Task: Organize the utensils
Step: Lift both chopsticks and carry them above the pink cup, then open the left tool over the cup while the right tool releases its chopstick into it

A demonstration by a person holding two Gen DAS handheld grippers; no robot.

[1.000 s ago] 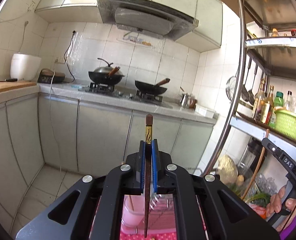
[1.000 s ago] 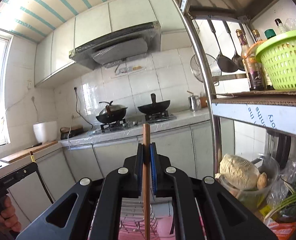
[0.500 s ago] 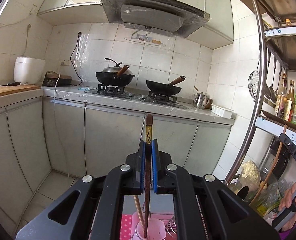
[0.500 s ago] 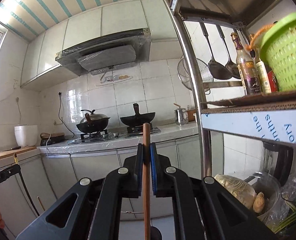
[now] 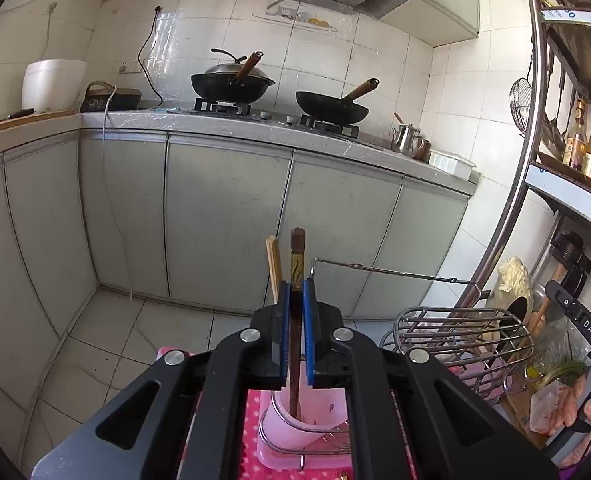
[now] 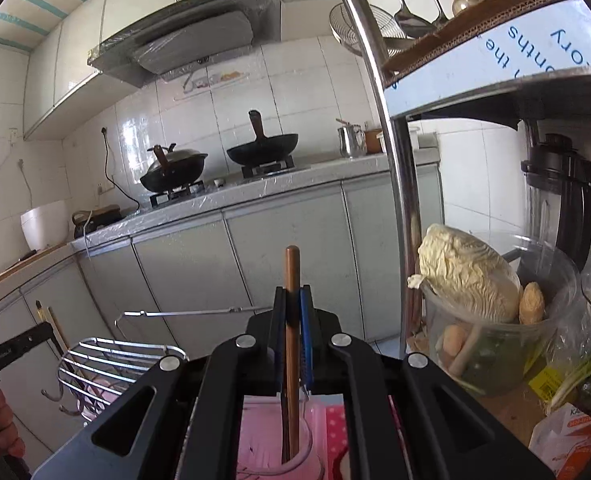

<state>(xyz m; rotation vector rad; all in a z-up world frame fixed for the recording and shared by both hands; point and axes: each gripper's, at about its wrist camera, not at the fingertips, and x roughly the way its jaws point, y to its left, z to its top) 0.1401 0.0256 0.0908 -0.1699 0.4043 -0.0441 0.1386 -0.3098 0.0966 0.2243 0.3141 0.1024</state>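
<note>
Both grippers, left (image 5: 295,292) clamped on a dark chopstick (image 5: 296,264) and right (image 6: 291,300) on a brown chopstick (image 6: 292,276), have dropped, sticks' lower ends now inside the pink cup (image 5: 307,420) directly beneath, ready for release.

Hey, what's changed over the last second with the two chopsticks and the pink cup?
Both grippers tipped downward and came in over the pink cup. The left gripper has lowered its dark chopstick so its tip sits inside the cup; the right gripper has done likewise with its brown chopstick. Both stay clamped; nothing released. A pale chopstick already stands there.
</note>
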